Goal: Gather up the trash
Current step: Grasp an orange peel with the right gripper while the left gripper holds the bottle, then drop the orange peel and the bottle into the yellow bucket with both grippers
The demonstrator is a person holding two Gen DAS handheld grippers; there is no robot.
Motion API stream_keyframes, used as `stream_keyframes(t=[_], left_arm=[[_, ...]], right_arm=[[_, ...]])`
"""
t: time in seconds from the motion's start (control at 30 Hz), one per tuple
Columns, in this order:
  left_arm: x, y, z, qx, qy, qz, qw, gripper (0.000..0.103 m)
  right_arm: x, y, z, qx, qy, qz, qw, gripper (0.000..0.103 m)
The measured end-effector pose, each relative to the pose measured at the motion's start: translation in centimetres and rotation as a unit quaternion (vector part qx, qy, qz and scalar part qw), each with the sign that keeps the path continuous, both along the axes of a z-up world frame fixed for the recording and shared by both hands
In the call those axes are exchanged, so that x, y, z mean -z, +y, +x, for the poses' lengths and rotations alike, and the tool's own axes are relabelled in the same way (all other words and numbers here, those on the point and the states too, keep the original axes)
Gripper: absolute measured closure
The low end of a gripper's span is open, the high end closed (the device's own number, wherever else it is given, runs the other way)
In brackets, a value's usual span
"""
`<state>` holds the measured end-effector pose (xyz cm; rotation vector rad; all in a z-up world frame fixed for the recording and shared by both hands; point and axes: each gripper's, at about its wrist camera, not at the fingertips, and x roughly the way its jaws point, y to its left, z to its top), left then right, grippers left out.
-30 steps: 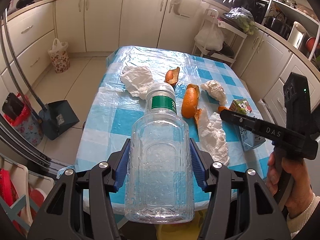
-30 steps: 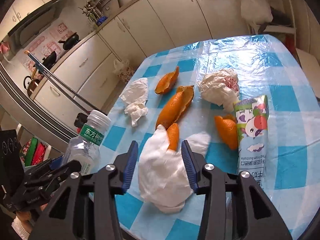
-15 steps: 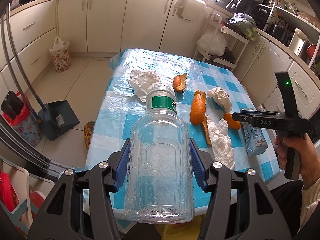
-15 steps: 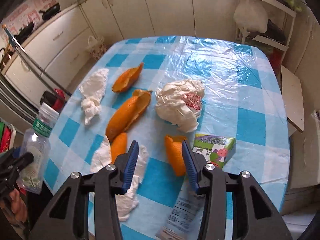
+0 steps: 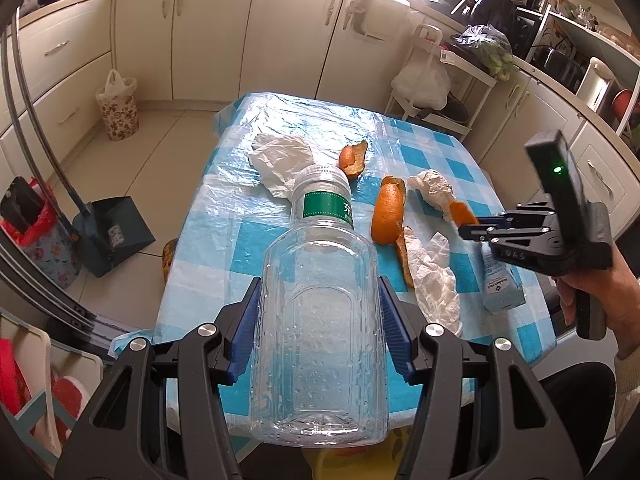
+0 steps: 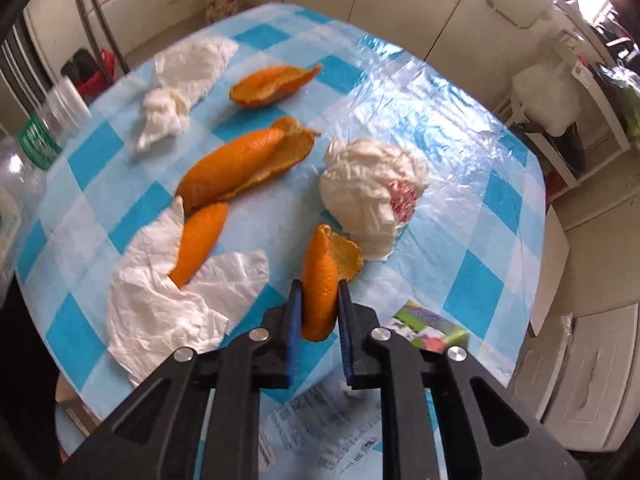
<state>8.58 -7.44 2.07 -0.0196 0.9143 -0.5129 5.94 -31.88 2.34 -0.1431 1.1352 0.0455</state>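
My left claw (image 5: 318, 320) is clamped on a clear plastic bottle (image 5: 320, 328), its blue pads pressed against both sides of the body; the white cap and green label point away from me, out over the counter (image 5: 208, 240) with its blue-and-white checked cloth. My right claw (image 6: 319, 304) has just been closing and now pinches a curled piece of orange peel (image 6: 320, 280) between its blue pads. Just beyond that peel lies a crumpled white paper ball (image 6: 372, 192). To the left of my right claw a flat white tissue (image 6: 160, 300) lies on the cloth with a second peel strip (image 6: 200, 240) resting on it, and farther ahead a long peel (image 6: 248, 164), another peel (image 6: 272, 84) and a second tissue (image 6: 184, 80). A small milk carton (image 6: 428, 332) lies just to the right of and beneath my right claw.
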Motion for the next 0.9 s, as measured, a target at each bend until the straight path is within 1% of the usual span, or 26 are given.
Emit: stream_keyframes(t=[0.07, 0.13, 0.23, 0.3, 0.37, 0.47, 0.57, 0.9], left_arm=[[-0.1, 0.0, -0.2, -0.005, 0.002, -0.002, 1.0000, 0.050], [-0.3, 0.1, -0.6, -0.008, 0.002, -0.004, 1.0000, 0.050], [-0.7, 0.1, -1.4, -0.010, -0.001, -0.005, 0.9999, 0.050], [-0.9, 0.1, -2.2, -0.010, -0.003, -0.003, 0.9999, 0.050], [-1.1, 0.3, -2.9, -0.009, -0.006, -0.004, 0.9999, 0.050], [-1.5, 0.6, -4.2, -0.011, -0.008, -0.009, 0.9999, 0.050], [-1.9, 0.9, -5.3, -0.011, -0.008, -0.012, 0.9998, 0.050], [-3.3, 1.6, -8.5, -0.003, -0.018, -0.020, 0.9996, 0.050]], right_arm=[[-1.9, -0.4, -1.8, 0.023, -0.046, 0.044, 0.998, 0.087], [-3.2, -0.8, -3.9, 0.041, -0.091, 0.096, 0.990, 0.087], [-3.8, -1.5, -6.7, 0.064, -0.141, 0.176, 0.972, 0.087], [-3.6, -1.0, -7.8, 0.071, -0.158, 0.208, 0.963, 0.087], [-3.9, -0.6, -8.6, 0.074, -0.167, 0.222, 0.958, 0.087], [-4.7, 0.4, -9.5, 0.064, -0.180, 0.231, 0.954, 0.087], [-4.2, 0.8, -10.4, 0.060, -0.182, 0.242, 0.951, 0.087], [-3.2, 3.1, -13.3, 0.044, -0.172, 0.234, 0.956, 0.087]])
